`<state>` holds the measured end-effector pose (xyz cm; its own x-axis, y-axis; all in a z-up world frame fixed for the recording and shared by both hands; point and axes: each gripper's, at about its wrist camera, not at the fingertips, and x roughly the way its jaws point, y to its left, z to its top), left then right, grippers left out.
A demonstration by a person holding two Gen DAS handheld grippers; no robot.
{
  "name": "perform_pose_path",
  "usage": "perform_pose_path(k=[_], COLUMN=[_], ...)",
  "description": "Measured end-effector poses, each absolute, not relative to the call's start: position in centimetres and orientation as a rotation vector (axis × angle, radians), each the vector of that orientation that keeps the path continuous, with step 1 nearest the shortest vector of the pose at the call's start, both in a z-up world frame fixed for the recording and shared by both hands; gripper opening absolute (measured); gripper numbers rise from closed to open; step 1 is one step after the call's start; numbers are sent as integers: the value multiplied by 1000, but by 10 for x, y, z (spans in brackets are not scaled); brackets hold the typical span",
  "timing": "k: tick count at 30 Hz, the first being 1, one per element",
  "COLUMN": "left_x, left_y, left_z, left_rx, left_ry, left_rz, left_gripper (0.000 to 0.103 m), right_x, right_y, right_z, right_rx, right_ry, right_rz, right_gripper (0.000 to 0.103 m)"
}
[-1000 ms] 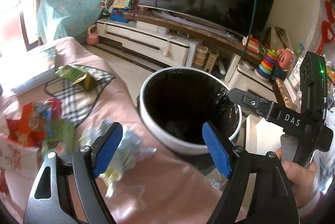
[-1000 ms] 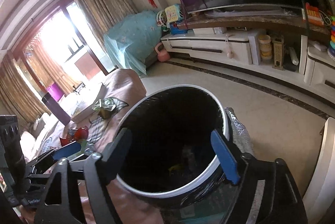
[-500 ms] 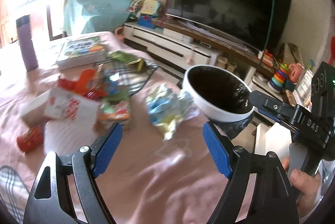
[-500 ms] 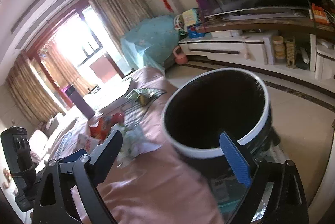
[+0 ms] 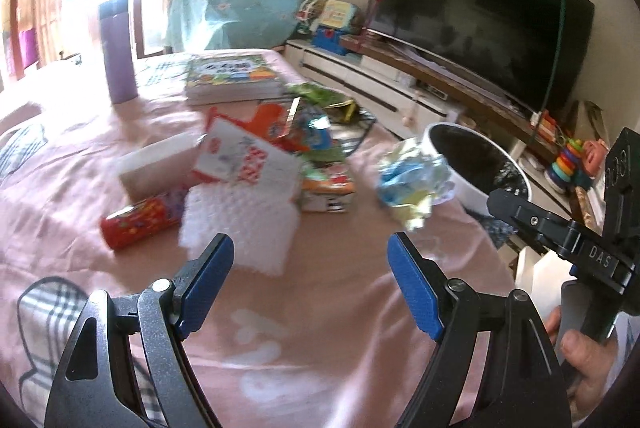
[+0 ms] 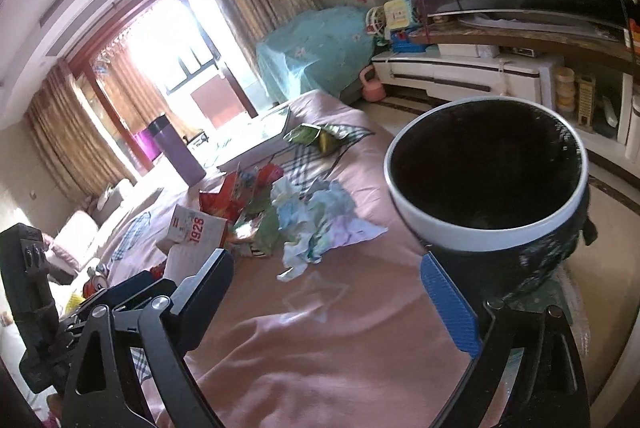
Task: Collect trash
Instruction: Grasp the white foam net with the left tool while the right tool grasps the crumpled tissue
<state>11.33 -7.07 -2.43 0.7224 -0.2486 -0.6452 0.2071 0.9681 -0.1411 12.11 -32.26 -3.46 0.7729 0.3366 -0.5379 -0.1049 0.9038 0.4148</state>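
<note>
Trash: crumpled paper wad (image 5: pixel 414 184) lay ahead-right of the left gripper (image 5: pixel 310 284), just beside the bin (image 6: pixel 486 190).
Handling: likely light, soft, crushable; best pinched across its bulk.
Tools: left gripper wide, empty; right gripper (image 6: pixel 328 298) wide, empty.

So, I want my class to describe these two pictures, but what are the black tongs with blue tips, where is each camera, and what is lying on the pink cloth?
They are hand-held grippers, one in each of a person's hands, each with a fisheye camera looking along its fingers. The left gripper and the right gripper are both open and hold nothing. Each picture comes from one of these cameras. On the pink cloth lie a crumpled paper wad, a red can on its side, snack wrappers, books and an upright purple flask. The black-lined trash bin stands at the cloth's edge.
</note>
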Motion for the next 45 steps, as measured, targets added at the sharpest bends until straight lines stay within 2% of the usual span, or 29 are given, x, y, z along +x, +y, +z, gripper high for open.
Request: perform_pose_path(k=[17,18,19,20,21,22,23,24,26,30,45], left_x=[155,158,160,162,163,165,165,162,157,143,127], left_y=[-41,-41,-42,-42,-43,-44,-43,-43,-45,-51,-121], left_z=[-49,-50,-53,-56,-58,-60,-60,-59,-56,-45,-16], left_rx=[-64,-60,-58,-59,-61,-67,-73,-69,-61,-77,-37], left_ry=[815,821,826,836,852,863,863,856,844,832,774], left_rz=[-161,-162,-165,-175,-190,-204,-215,-220,-233,-279,-453], left_gripper=[82,80,69,61,45,36,33,30,27,26,26], right_x=[171,174,177,180,183,184,185,185,181,167,125], right_y=[-296,-296,-296,-296,-296,-297,-297,-298,-299,-303,-348], right_z=[-52,-54,-57,-58,-62,-64,-67,-68,-67,-60,-33], right_rx=[254,255,256,258,262,263,269,275,277,288,334], right_ry=[732,738,746,752,763,771,783,789,779,754,655], right_rz=[273,275,277,278,275,274,277,276,279,299,211], right_gripper=[96,96,95,92,88,65,37,29,22,19,19])
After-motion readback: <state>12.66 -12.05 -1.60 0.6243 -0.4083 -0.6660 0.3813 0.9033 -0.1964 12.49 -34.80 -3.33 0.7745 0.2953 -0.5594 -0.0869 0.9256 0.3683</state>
